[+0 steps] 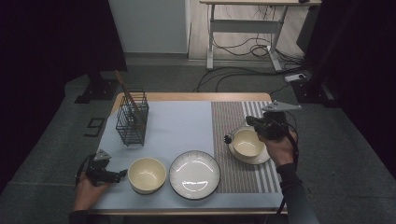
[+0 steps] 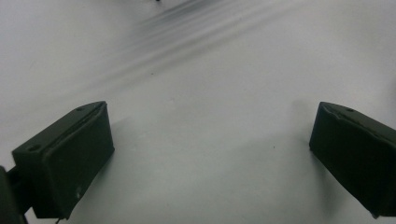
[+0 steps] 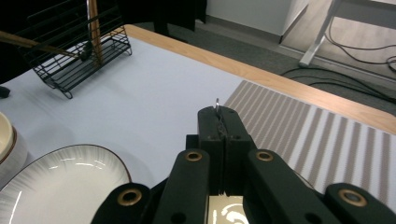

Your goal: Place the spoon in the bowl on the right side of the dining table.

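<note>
So my right gripper [image 1: 232,136] sits right of centre in the high view, over the striped placemat [image 1: 233,175], with its jaws pinched fully together. In the right gripper view there's a thin bit of metal poking out between the tips [image 3: 217,103], a small ring or loop by the look of it; I honestly can't tell what utensil it belongs to, too little of it shows. Right under that gripper in the high view is a cream bowl [image 1: 248,142] standing on a saucer [image 1: 254,159], and the gripper's tip is at the bowl's left rim; whether it's touching I can't say. My left gripper [image 1: 119,174] is down in the lower left of the high view, resting on the pale blue mat [image 1: 177,121], jaws spread wide with nothing between them; the left gripper view has just the two black pads [image 2: 65,163] over bare mat. Just right of it is a second cream bowl [image 1: 146,174], and next to that, bottom centre, the white plate with the dark rim [image 1: 194,174]. The black wire rack [image 1: 132,120] is up in the left-centre of the high view with wooden chopsticks [image 1: 127,93] leaning out of it, well apart from both hands.
</note>
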Tool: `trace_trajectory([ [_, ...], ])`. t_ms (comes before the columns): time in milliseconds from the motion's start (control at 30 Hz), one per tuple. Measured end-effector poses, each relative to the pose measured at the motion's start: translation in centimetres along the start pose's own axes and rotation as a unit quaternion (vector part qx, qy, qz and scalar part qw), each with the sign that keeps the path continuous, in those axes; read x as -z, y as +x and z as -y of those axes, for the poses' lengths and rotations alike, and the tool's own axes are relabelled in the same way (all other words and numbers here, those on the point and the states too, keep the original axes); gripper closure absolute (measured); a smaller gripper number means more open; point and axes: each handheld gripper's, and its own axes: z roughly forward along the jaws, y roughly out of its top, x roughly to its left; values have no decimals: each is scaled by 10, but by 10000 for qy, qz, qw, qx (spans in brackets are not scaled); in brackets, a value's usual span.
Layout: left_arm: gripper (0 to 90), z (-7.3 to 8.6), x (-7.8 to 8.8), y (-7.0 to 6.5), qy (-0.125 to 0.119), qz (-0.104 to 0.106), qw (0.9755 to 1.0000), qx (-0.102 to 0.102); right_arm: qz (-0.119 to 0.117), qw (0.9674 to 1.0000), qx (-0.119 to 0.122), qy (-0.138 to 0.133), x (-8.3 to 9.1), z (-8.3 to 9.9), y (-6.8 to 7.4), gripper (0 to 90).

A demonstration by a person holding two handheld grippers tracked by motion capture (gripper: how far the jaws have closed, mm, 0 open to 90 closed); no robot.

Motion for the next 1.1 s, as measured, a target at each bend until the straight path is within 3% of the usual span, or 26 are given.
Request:
trace_trajectory([
  [367,0,0,0,0,1,-1,10000,-4,360,9993,-67,-4,17,10,-19,894],
  [967,0,0,0,0,13,-1,10000,-12,439,9987,-224,166,-14,39,-36,890],
  [1100,0,0,0,0,15,1,10000,-12,434,9987,-251,90,-20,41,-40,888],
])
